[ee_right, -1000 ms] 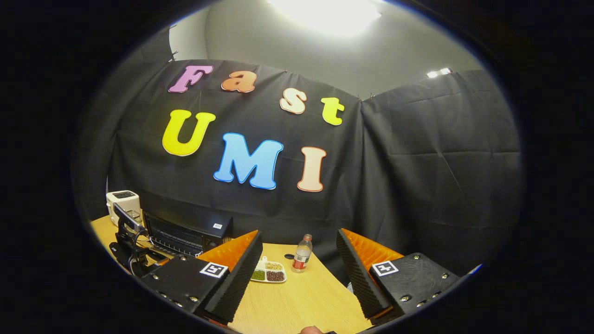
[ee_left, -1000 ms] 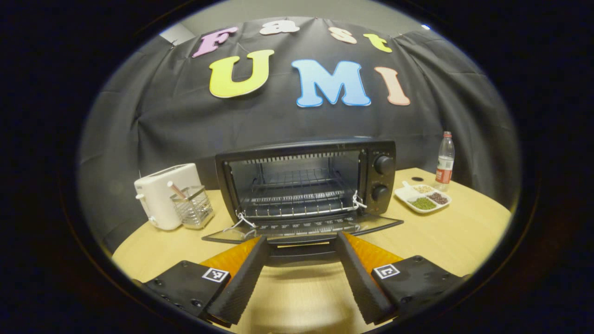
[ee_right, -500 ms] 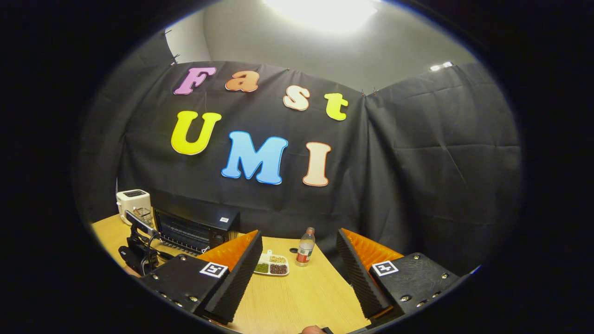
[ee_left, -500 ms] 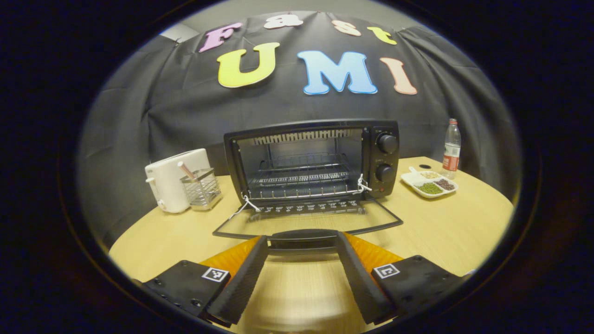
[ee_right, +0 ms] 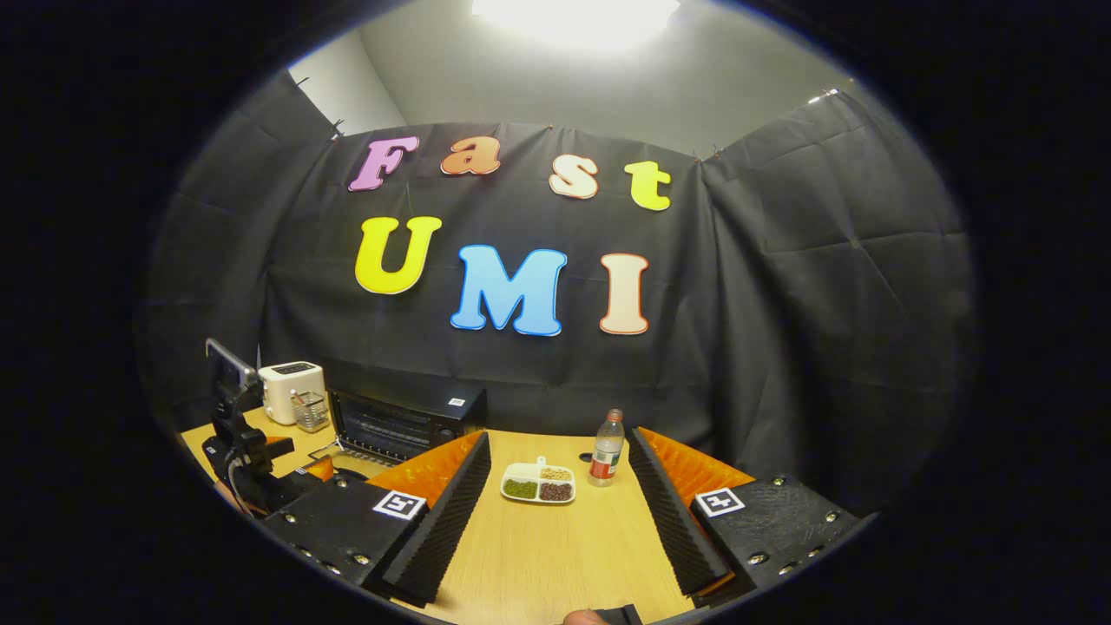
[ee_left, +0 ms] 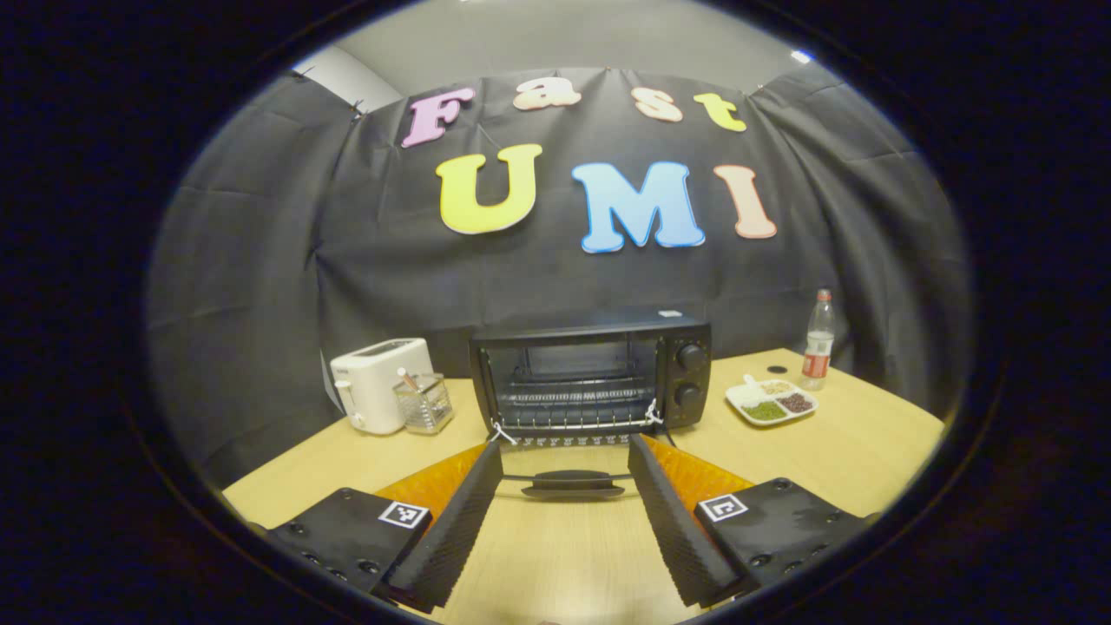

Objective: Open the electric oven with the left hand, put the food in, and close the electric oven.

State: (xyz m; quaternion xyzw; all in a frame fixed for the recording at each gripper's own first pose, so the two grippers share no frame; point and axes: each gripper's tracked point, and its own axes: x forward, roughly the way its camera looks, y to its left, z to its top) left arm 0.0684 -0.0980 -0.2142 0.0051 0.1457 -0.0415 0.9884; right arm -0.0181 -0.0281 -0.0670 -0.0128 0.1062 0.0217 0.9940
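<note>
The electric oven [ee_left: 590, 375] sat on the wooden table [ee_left: 851, 443] at about 12 o'clock in the left gripper view. Its door [ee_left: 568, 464] hung down flat in front, and the door handle [ee_left: 573, 483] lay between the left gripper's fingers but did not touch them. The left gripper [ee_left: 564, 512] was wide apart and held nothing. A wire rack [ee_left: 573, 401] showed inside the oven.

The food was in a white dish [ee_left: 771, 404] with three parts, at about 3 o'clock from the oven, well apart from it. A bottle [ee_left: 815, 340] stood just behind the dish. A white toaster [ee_left: 379, 384] and a small wire basket [ee_left: 424, 404] sat at about 9 o'clock from the oven.

In the right gripper view, the right gripper [ee_right: 560, 521] was also wide apart and held nothing. The dish [ee_right: 538, 483] lay on the table ahead of it at 12 o'clock, with the bottle [ee_right: 607, 449] near it. The oven [ee_right: 404, 425] was at about 10 o'clock, and the left gripper [ee_right: 252, 460] was at 9 o'clock.
</note>
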